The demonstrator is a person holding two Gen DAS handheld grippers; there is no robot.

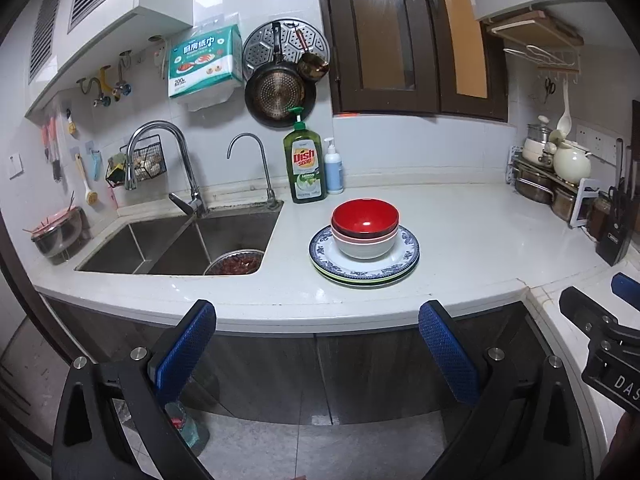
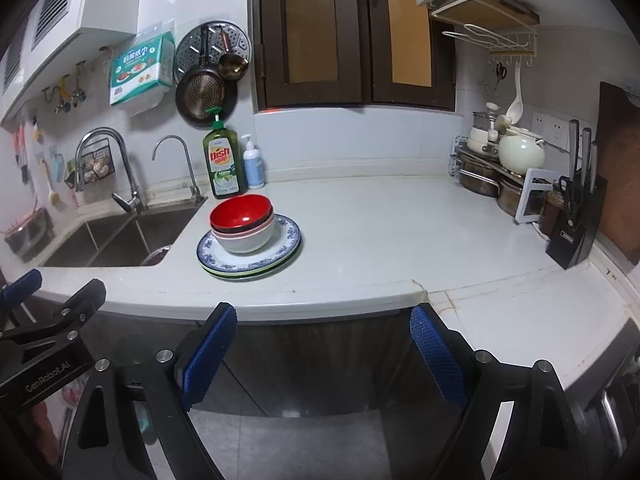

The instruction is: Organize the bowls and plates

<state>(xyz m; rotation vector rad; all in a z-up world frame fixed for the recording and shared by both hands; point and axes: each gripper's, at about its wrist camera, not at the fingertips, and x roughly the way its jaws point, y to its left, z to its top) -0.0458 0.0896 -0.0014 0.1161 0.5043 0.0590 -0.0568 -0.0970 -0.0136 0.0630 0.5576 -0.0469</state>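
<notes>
**Ana:** Bowls sit nested, red one on top, in the middle of a stack of plates on the white worktop, just right of the sink and in front of the dish soap bottle.

**Ben:** And the tools?

**Ana:** Both hang off the worktop's front edge, well apart from the stack. The left tool has its blue pads spread with nothing between them; the right tool is spread too, and empty.

**Ben:** How will the stack handle?

**Ana:** Likely stiff, glazed and slick, so the pads may slide on a curved wall. The plates look breakable and, stacked, fairly heavy. The red bowl looks lighter, perhaps lacquer or plastic, though that cannot be told for sure.

**Ben:** Where should a tool take hold?

**Ana:** On a bowl, across the rim, one pad inside and one outside. On the plates, at the overhanging blue-patterned edge, probably with the other tool steadying the opposite side.
</notes>
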